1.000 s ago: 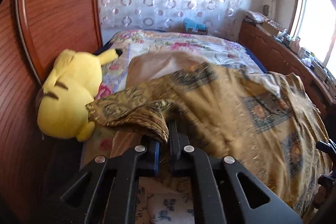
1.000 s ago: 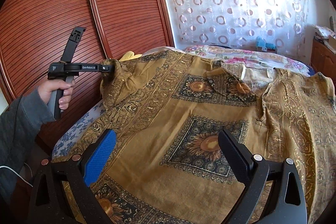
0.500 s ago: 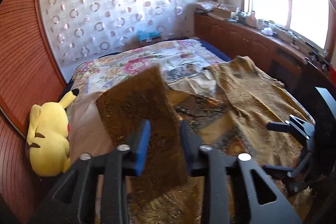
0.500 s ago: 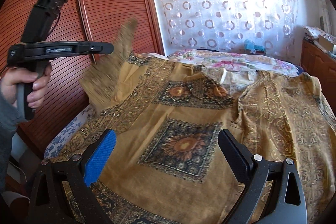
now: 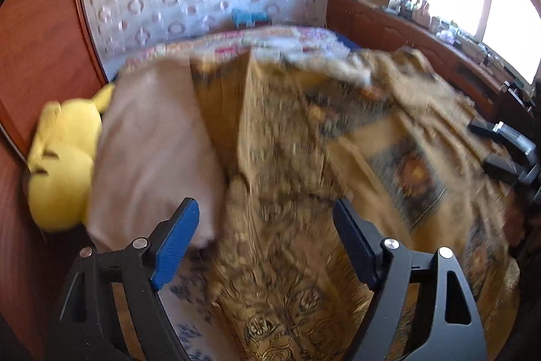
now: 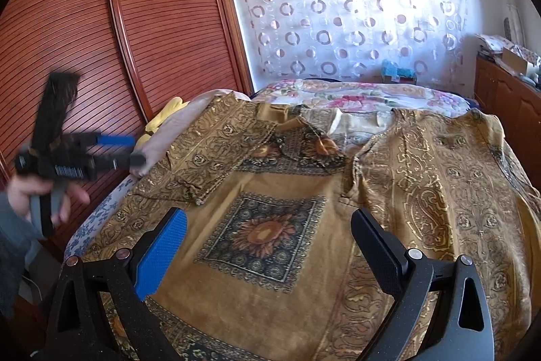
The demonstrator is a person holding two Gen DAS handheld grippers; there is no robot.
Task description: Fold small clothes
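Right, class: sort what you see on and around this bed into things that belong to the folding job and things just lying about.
Belongs to the job:
- patterned gold garment, its sleeve folded inward
- left gripper, open, jaws just opened, nothing between them
- right gripper, open

Just lying about:
- yellow plush toy
- pillow
- blue box

My left gripper (image 5: 267, 242) has just been opening; its jaws stand wide with nothing pressed between them. Ahead of them the gold patterned garment (image 5: 287, 158) lies blurred, and a yellow plush toy (image 5: 61, 164) sits off to their left.
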